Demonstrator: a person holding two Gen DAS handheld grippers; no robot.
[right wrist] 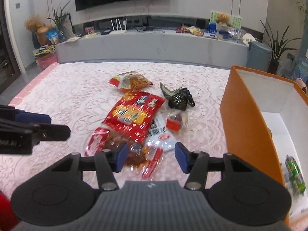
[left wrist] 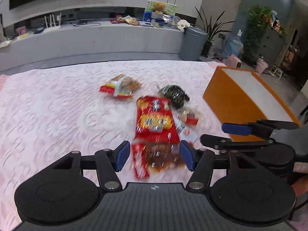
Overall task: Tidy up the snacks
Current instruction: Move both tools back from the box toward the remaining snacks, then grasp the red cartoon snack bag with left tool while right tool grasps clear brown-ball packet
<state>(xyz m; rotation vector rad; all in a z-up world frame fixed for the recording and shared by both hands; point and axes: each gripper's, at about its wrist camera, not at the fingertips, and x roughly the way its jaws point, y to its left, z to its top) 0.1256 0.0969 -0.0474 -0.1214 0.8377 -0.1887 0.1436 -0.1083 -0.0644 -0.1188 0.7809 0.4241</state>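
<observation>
My left gripper (left wrist: pixel 155 156) and right gripper (right wrist: pixel 151 157), both released, hover over the snack pile (right wrist: pixel 134 121) on the lace tablecloth (right wrist: pixel 77 100). Only my right view looks inside the orange box (right wrist: pixel 244 119), where a green packet (right wrist: pixel 294 173) lies.

Soft, even indoor light is seen with faint shadows, glare on the red snack bag (left wrist: pixel 154 121), motion blur throughout, and fisheye bending at the edges.

Left wrist: low over the worktop (left wrist: pixel 57 105), facing the snack pile (left wrist: pixel 154 123).
Right wrist: same, nearer the orange box (right wrist: pixel 248 119).
Shared: pile, box.
</observation>
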